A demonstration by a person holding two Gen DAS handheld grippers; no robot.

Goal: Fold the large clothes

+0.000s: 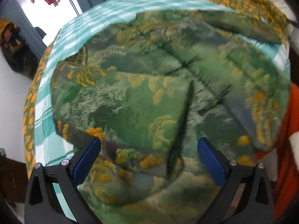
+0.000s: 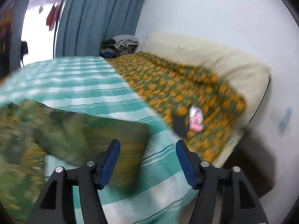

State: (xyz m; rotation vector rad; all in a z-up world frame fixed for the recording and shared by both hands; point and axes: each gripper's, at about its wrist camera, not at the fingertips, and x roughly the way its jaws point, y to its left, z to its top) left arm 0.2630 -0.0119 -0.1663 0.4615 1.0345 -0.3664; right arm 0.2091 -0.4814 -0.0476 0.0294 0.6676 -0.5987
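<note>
On the bed (image 2: 214,59), over the teal-and-white checked sheet (image 1: 56,130), we see the big green-and-yellow printed garment (image 1: 130,102) spread out, partly folded, sleeves laid inward. Our left gripper (image 1: 149,145) hovers above its near hem, jaws wide apart, nothing between them. Our right gripper (image 2: 147,149) is part open and empty, garment edge blurred beside it.

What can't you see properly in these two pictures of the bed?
- Right wrist view: the green patterned garment is smeared by motion blur, so its folds and edges are lost.
- Right wrist view: the pink and white item and the dark object beside it are too blurred to identify.
- Left wrist view: the garment's near edge is cut off behind the left gripper.
- Left wrist view: the orange cloth is cut off by the lens edge.
</note>
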